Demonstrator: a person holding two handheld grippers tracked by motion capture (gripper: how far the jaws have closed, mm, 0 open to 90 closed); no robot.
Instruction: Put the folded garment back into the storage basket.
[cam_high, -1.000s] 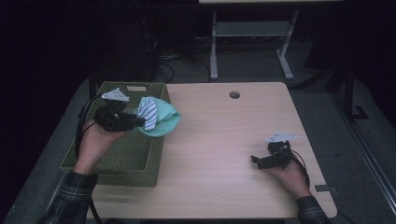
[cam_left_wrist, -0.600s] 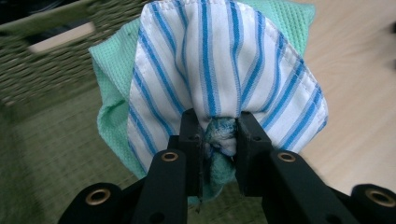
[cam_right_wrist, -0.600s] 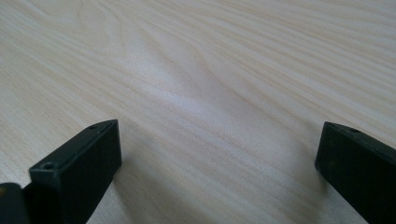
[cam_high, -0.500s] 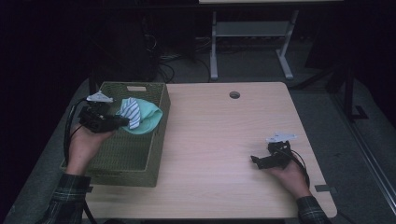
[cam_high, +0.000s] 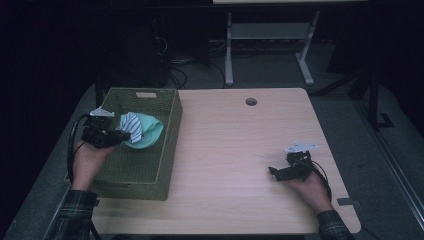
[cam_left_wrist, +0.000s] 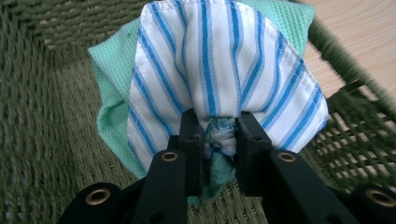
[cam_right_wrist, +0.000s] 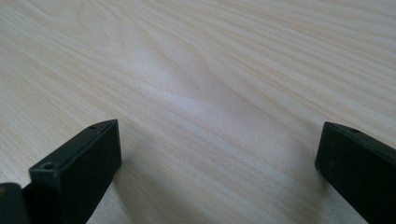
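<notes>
My left gripper (cam_high: 123, 136) (cam_left_wrist: 218, 135) is shut on a bunched pair of cloths: a white one with blue stripes (cam_high: 132, 126) (cam_left_wrist: 215, 70) and a mint green one (cam_high: 150, 132) (cam_left_wrist: 109, 112). It holds them inside the green woven basket (cam_high: 167, 120) (cam_left_wrist: 42, 121), just above its floor. At the table's right front, my right gripper (cam_high: 272, 171) (cam_right_wrist: 217, 154) rests low over the bare wood, its jaws standing wide apart with nothing between them.
The light wooden table (cam_high: 235, 150) has a round cable hole (cam_high: 251, 101) near its far edge. The basket sits on the table's left side. A white desk frame (cam_high: 265, 35) and cables stand on the dark floor behind.
My left gripper has carried the cloths leftward and down, from over the basket's right rim into the basket. The right gripper has stayed put.
</notes>
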